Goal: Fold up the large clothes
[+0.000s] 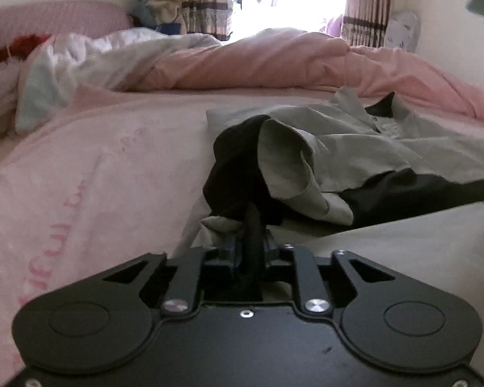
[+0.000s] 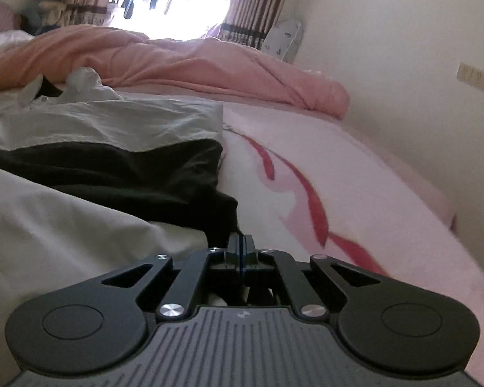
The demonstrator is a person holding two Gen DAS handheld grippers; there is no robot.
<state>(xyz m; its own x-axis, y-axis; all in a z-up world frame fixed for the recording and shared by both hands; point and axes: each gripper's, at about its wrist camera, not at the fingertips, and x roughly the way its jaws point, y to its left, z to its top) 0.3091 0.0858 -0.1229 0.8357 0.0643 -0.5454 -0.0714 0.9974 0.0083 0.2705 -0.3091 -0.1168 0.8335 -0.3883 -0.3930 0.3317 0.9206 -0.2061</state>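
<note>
Clothing, a grey garment (image 1: 355, 148) with black lining, lies rumpled on the pink bed (image 1: 96, 167); the left gripper (image 1: 251, 242) has a black fold between slightly parted jaws, the right gripper (image 2: 241, 248) is clenched on its black edge at 12 o'clock, pink quilt (image 2: 193, 64) beyond

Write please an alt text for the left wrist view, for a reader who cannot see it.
The left tool pinches a black fold of a grey and black garment lying crumpled on a pink bed sheet. Behind it lie a bunched pink duvet and a bright window between curtains.
</note>
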